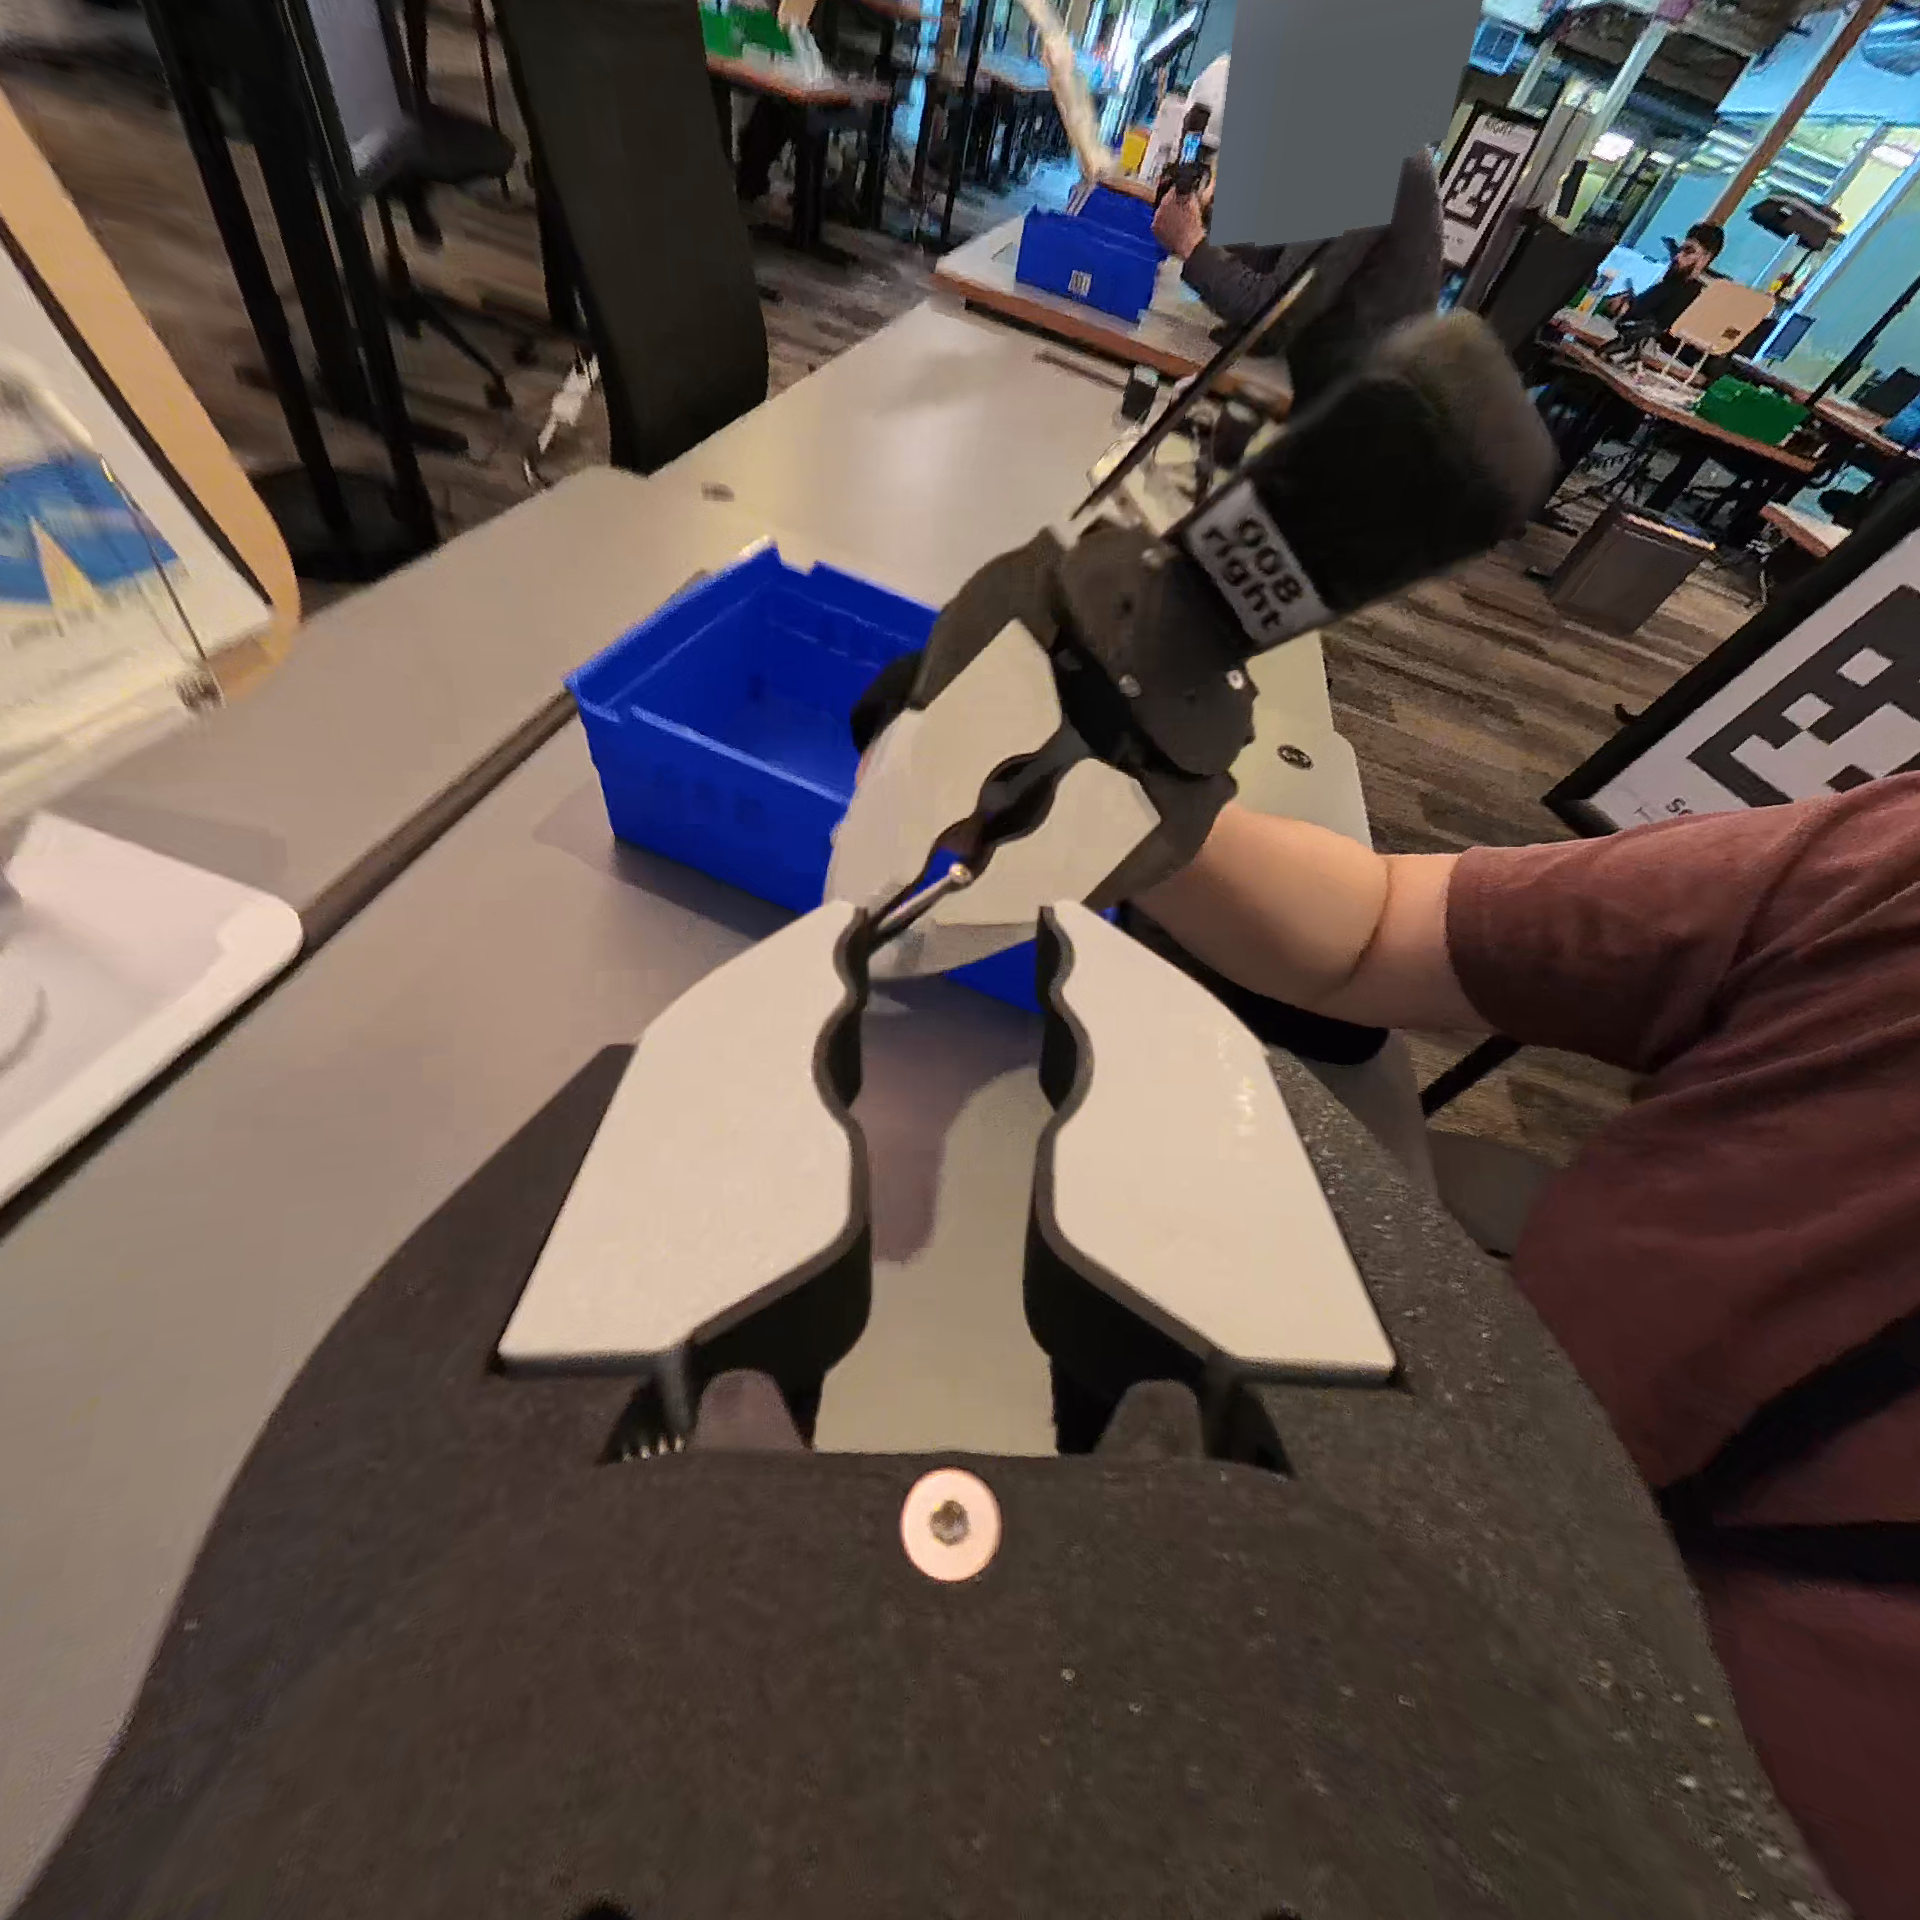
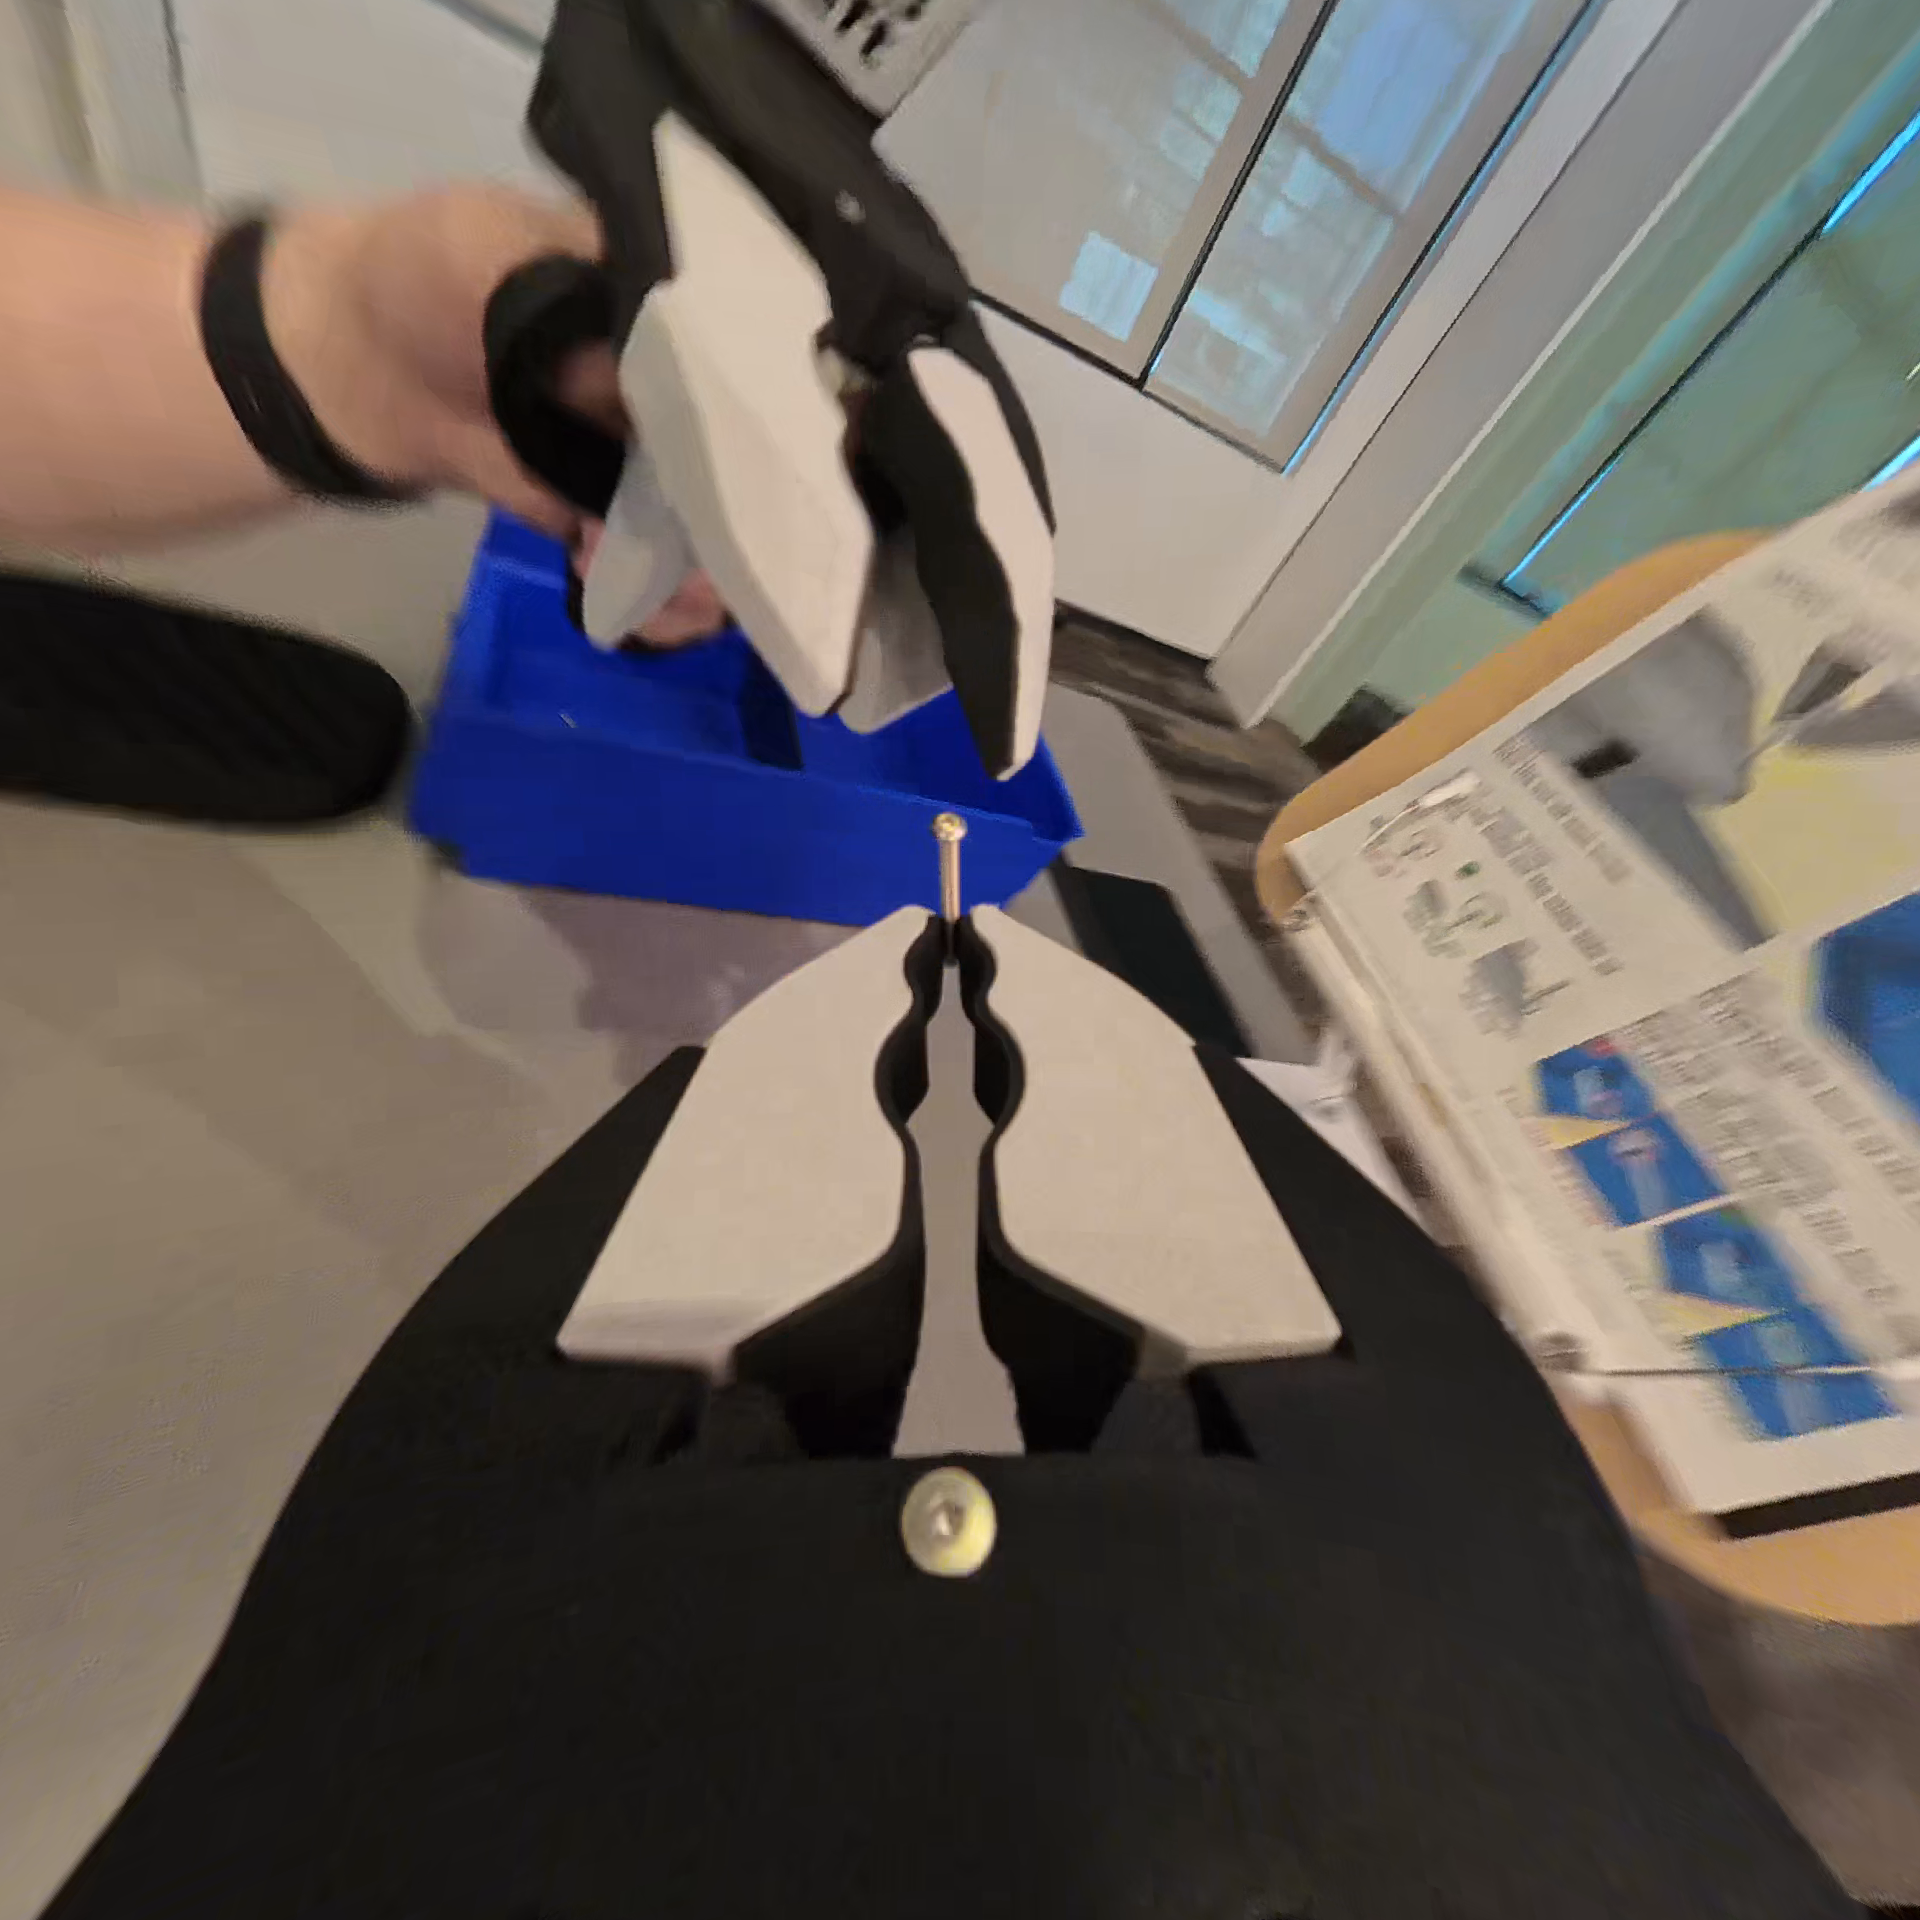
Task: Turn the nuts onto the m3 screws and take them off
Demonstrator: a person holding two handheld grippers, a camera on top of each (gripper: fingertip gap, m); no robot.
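Observation:
In the right wrist view, my right gripper [image 2: 949, 925] is shut on a thin brass screw [image 2: 949, 868]. The screw sticks out forward past the tips, head end outward. My left gripper [image 2: 914, 727] hangs just above and beyond it, jaws apart and empty. In the left wrist view, my left gripper [image 1: 945, 925] is open with a wide gap. The right gripper [image 1: 961, 857] points toward it, and the screw [image 1: 920, 899] reaches close to my left fingertip [image 1: 821, 935]. A blue bin [image 1: 727, 727] sits on the grey table behind both. I cannot make out a nut.
The blue bin also shows in the right wrist view [image 2: 644, 800]. A printed sheet on a round wooden board [image 2: 1662, 1143] lies to the right. A white tray [image 1: 135, 987] sits at the left table edge. A person's arm [image 1: 1299, 925] and a framed black-and-white marker board [image 1: 1818, 717] are at the right.

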